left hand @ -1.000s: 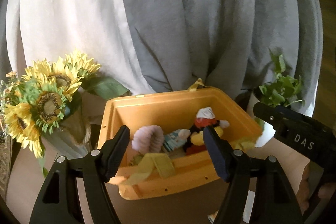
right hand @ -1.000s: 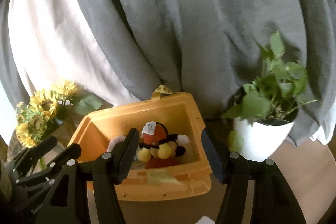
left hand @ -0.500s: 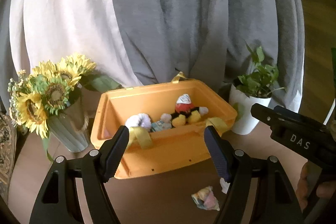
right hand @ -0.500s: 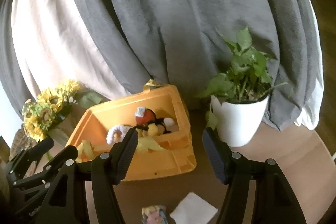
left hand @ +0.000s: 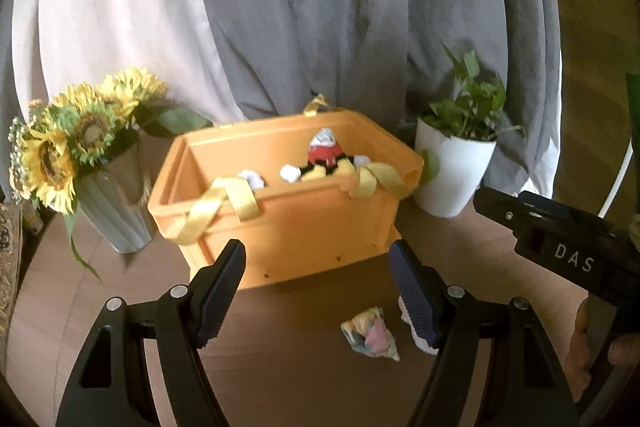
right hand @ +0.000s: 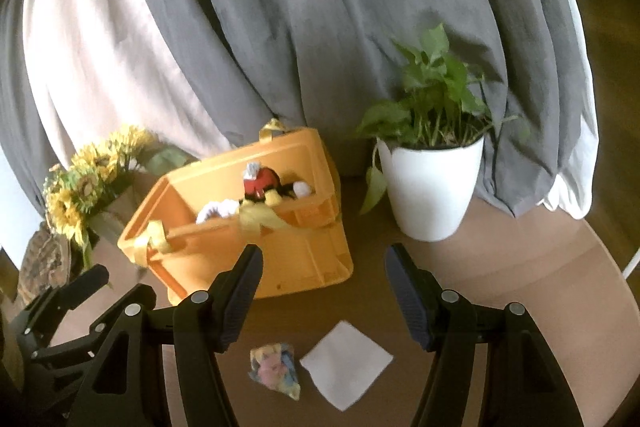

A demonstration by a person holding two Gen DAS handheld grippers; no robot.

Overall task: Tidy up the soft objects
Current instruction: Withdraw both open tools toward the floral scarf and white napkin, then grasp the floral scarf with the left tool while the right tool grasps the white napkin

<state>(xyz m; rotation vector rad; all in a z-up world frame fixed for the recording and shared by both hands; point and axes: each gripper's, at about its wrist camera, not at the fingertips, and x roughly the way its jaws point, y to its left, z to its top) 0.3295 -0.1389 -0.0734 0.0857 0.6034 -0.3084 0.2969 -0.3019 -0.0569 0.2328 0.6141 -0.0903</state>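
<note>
Brown table [right hand: 520, 291] | both grippers' jaws apart, empty, seemingly level | bin [left hand: 296, 227] ahead

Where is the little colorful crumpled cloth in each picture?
Left wrist view: the colorful cloth lies low, right of center, near the right finger of the left tongs.
Right wrist view: it lies low, left of center, beside a white napkin.
Shared landmark: the orange bin behind it.

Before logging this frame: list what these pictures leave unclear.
- White folded cloth: in the left wrist view the left gripper's finger hides most of it.
- Orange bin's floor: hidden behind its front wall in both views.
- Pastel soft toy: too blurred to identify.
- Plush doll: lower body hidden.
</note>
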